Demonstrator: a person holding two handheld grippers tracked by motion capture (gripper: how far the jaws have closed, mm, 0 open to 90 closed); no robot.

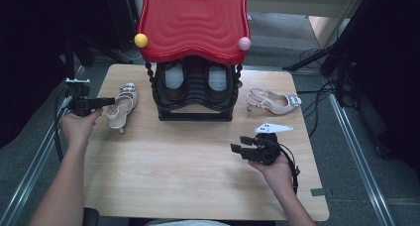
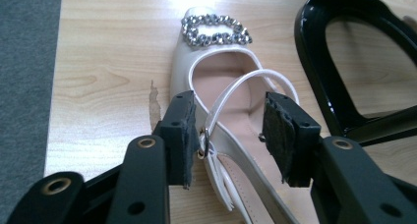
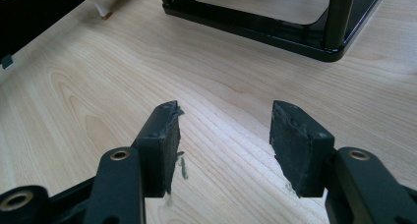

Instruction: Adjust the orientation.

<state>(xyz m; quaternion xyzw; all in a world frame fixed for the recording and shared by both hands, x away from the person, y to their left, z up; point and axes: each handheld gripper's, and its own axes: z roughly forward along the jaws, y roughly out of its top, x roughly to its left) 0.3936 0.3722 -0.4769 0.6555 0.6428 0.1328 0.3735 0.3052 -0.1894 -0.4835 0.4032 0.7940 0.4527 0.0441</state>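
Person's forearms: nearest the high camera, both rise from the bottom edge, one to each gripper
Left gripper (image 1: 110,101): held at the table's left edge, pointing right at the heel end of a shoe; its jaws stand apart, and in the left gripper view the pads (image 2: 183,135) flank the shoe's back strap, the left one at the buckle, the right one clear, with no squeeze on the strap
Left shoe (image 1: 122,105): cream slingback with a rhinestone buckle on the toe, lying on the wood just left of the rack, toe away from the gripper; whether the left pad actually touches the strap is hard to judge
Table (image 1: 198,176): light wood, bare in its near half
Shoe rack (image 1: 195,94): black frame at the table's far middle, with a red wavy top (image 1: 193,20) carrying a yellow ball and a pink ball at its front corners
Right gripper (image 1: 238,144): held over the near right of the table, jaws wide with bare wood between them
Right shoe (image 1: 275,102): matching slingback on its side, right of the rack, well apart from the right gripper
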